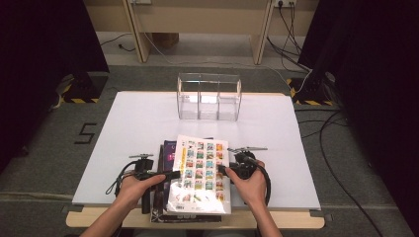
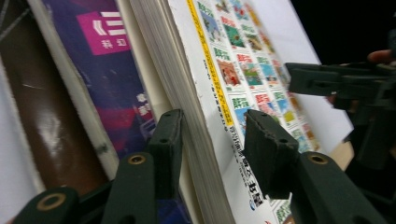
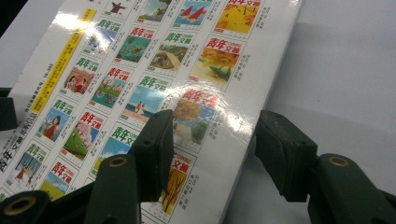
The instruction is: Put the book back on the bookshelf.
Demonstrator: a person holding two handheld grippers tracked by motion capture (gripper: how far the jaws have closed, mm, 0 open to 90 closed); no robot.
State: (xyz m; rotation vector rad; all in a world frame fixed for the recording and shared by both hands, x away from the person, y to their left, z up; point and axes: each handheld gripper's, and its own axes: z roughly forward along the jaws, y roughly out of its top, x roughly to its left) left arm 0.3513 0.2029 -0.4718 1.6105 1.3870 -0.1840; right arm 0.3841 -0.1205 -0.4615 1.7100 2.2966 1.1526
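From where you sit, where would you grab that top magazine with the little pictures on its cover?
By its two long edges, one gripper from each side. The magazine lies flat on a stack, so its thin page edges stick out. The left gripper already straddles one edge; the right gripper stands open at the opposite edge.

The white picture-covered magazine (image 1: 200, 173) lies atop the purple book (image 1: 170, 150) at the white table's (image 1: 138, 123) near edge; the clear three-compartment plastic box (image 1: 209, 97) stands near its far edge.
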